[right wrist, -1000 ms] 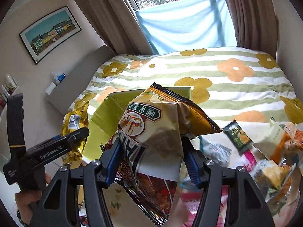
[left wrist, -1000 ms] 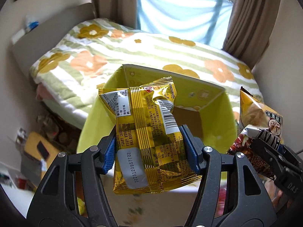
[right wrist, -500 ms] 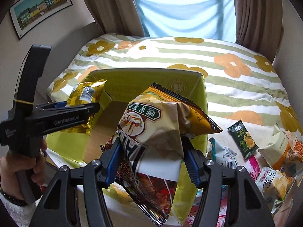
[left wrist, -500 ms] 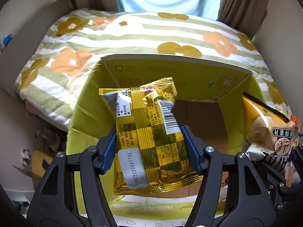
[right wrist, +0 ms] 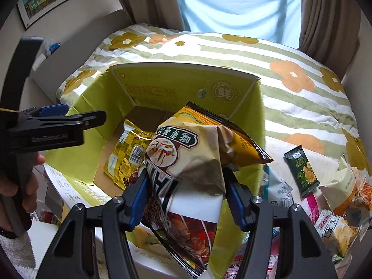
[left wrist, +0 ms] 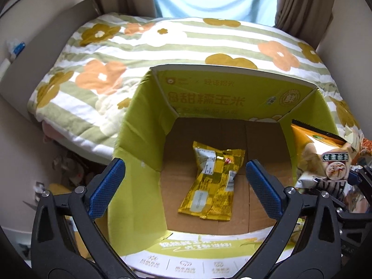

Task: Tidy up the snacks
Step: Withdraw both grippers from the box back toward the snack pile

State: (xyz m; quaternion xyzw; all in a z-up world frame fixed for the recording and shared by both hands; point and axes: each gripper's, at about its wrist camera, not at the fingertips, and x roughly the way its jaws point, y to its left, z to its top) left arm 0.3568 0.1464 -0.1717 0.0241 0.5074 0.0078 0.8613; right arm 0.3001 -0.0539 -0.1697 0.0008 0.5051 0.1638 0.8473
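An open yellow-green cardboard box [left wrist: 144, 125] stands at the bed's near edge; it also shows in the right wrist view [right wrist: 258, 121]. A yellow snack packet [left wrist: 212, 183] lies flat on the box's brown floor; the right wrist view [right wrist: 125, 153] shows it too. My left gripper [left wrist: 183, 183] is open and empty above the box's near side; it also shows in the right wrist view [right wrist: 76, 118]. My right gripper [right wrist: 186, 193] is shut on a tan and orange chip bag [right wrist: 195, 153], held over the box's right side; the bag appears in the left wrist view [left wrist: 323, 155].
The bed with a floral striped cover [right wrist: 290, 53] lies behind the box. Several loose snack packets lie to the right: a dark green one [right wrist: 302, 172], a white and green one [right wrist: 337, 230]. Curtains [right wrist: 327, 16] and a window are beyond. Clutter [left wrist: 69, 165] sits on the floor at left.
My left gripper opened and let go of the yellow packet, which dropped onto the box floor. Both grippers moved forward over the box. The right gripper still holds the chip bag.
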